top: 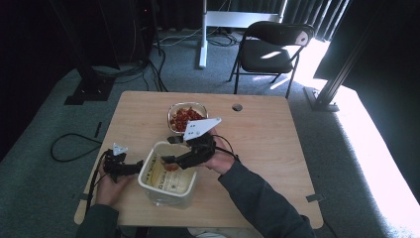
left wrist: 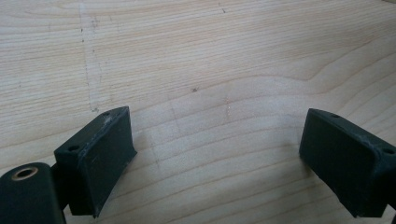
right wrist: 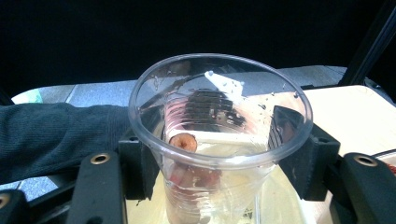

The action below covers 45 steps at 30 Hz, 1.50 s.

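1. A light wooden table (top: 267,144) carries a whitish translucent plastic tub (top: 167,174) near its near edge, left of centre, and a small clear glass bowl of red pieces (top: 186,117) towards the far edge, just beyond the tub.
2. The right gripper (right wrist: 212,154), with a grey three-cornered plate on top, reaches from the right over the tub's far right rim in the high view.
3. Its black jaws are closed partway around a clear, ribbed plastic cup (right wrist: 219,135), one pad pressed on each side of the wall just below the rim.
4. In the right gripper view the cup's round mouth faces the camera and its long axis runs away and downward, the base low over the tub's pale interior.
5. A small round reddish-brown piece (right wrist: 183,142) sits against the cup's inner wall near the rim; more reddish pieces show blurred farther down the cup.
6. The left gripper (top: 130,167) lies low at the tub's left side, close to the table's near left corner, with its tips towards the tub wall.
7. Its jaws stand wide apart with bare wood grain between them, gripping nothing.
8. A dark folding chair (top: 270,47) stands on the grey carpet beyond the table's far edge.
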Tool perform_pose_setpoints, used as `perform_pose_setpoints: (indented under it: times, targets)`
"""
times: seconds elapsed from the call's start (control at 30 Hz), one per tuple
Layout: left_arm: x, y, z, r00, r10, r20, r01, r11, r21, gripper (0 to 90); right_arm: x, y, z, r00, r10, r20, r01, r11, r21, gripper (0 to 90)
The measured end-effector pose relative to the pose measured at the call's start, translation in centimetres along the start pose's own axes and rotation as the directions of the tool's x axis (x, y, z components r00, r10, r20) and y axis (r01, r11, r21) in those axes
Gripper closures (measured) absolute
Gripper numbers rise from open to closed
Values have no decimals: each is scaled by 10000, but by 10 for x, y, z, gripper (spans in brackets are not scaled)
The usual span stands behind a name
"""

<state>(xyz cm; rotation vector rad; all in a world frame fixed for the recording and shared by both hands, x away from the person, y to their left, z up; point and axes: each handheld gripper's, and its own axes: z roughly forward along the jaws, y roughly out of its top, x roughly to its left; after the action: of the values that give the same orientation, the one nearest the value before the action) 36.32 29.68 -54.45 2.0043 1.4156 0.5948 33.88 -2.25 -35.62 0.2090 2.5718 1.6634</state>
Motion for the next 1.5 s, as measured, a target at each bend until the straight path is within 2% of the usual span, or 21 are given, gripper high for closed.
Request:
perform_pose_setpoints:
  times: [0.17,0.23,0.3,0.4,0.77,0.9,0.97,1.0,1.1,1.27,1.37,1.4,1.43,1.5]
  targets:
    - [0,0,0,10000,2,-5,-2,10000,7,105,1,-2,4,9992,240,-321,-238,9997,76,272]
    - [0,0,0,10000,-1,-3,1,10000,7,105,1,-1,6,9973,578,-453,-573,9983,112,154]
    - [0,0,0,10000,1,-5,-1,10000,8,105,-1,-1,7,9923,889,-864,-878,9960,166,136]
    - [0,0,0,10000,-5,-5,5,10000,2,105,-2,0,5,9928,864,-829,-866,9962,22,131]
    - [0,0,0,10000,-5,-3,5,10000,10,105,-5,-3,-6,9979,650,-67,-652,9975,-262,147]
    - [0,0,0,10000,-7,-2,7,10000,-2,105,-9,-9,-13,9962,747,441,-729,9965,-411,162]
    - [0,0,0,10000,-9,-4,9,10000,0,105,-10,-13,-18,9934,654,942,-625,9975,-328,170]
    - [0,0,0,10000,-9,-4,9,10000,0,105,-10,-13,-18,9934,654,942,-625,9975,-328,170]
    - [0,0,0,10000,-13,0,13,10000,-2,105,-15,-24,-30,9818,752,1744,-698,9969,-370,197]
    - [0,0,0,10000,-9,-5,9,10000,-22,105,-24,-44,-47,9617,1058,2528,-992,9943,-390,222]
    - [0,0,0,10000,-19,-8,19,10000,-17,105,-29,-57,-58,9442,1333,3013,-1279,9911,-377,230]
    - [-1,0,0,10000,-33,-7,33,10000,-24,105,-30,-62,-61,9360,1405,3229,-1346,9901,-408,234]
    - [0,0,0,10000,-15,-4,15,10000,-8,105,-32,-68,-65,9236,1395,3571,-1357,9901,-360,239]
    - [0,0,0,10000,-12,-3,12,10000,-2,105,-35,-78,-71,9093,1567,3854,-1549,9873,-360,240]
